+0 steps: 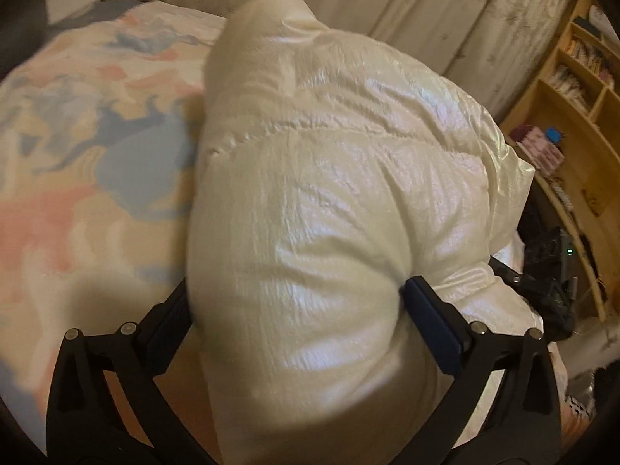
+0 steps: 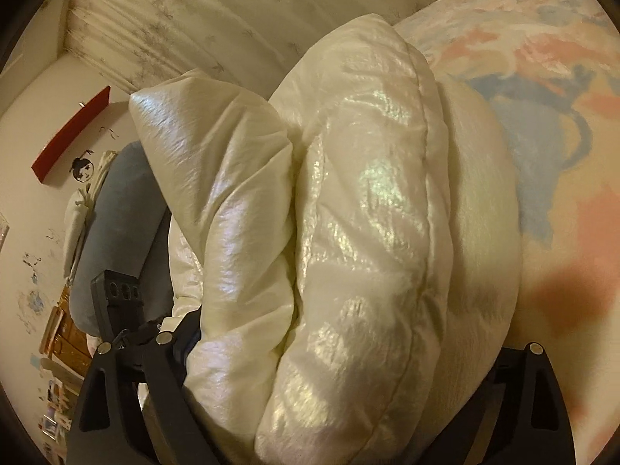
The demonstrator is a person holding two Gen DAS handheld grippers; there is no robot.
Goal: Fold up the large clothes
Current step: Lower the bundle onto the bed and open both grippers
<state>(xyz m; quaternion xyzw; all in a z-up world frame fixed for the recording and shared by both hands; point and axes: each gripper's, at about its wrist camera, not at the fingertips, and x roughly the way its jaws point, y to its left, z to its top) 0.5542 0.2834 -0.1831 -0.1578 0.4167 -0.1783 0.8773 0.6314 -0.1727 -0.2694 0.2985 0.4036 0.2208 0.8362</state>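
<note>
Seen from the left wrist: patterned bedspread [image 1: 97, 155] at the left, bare and flat. At centre the white puffer jacket [image 1: 329, 155], already bunched into a thick, shiny bundle on the bed. At the far right, a shelf [image 1: 573, 108]. Left claw [image 1: 296, 290] spread wide, with the near end of the jacket bulging between its fingers [image 1: 430, 310]. Fabric touches both pads but shows no clear pinch, so judged open rather than gripping. Long axis of the bundle straight away from this claw, from the near edge toward the curtain behind. Seen from the right wrist: a blue pillow [image 2: 124, 213] at the left, then the jacket as two puffy lobes side by side with a deep crease between them, then bedspread at the right. Right claw [image 2: 345, 333] also spread wide around the near end, its left pad against the fabric and its right fingertip hidden behind the bulk. Judged open too, though no firm squeeze can be ruled out on the hidden side. Both claws at the same near end, neither clearly nearer. Any coming fold probably along that far-running axis, near end carried over toward the far end, or the bundle tidied first.
</note>
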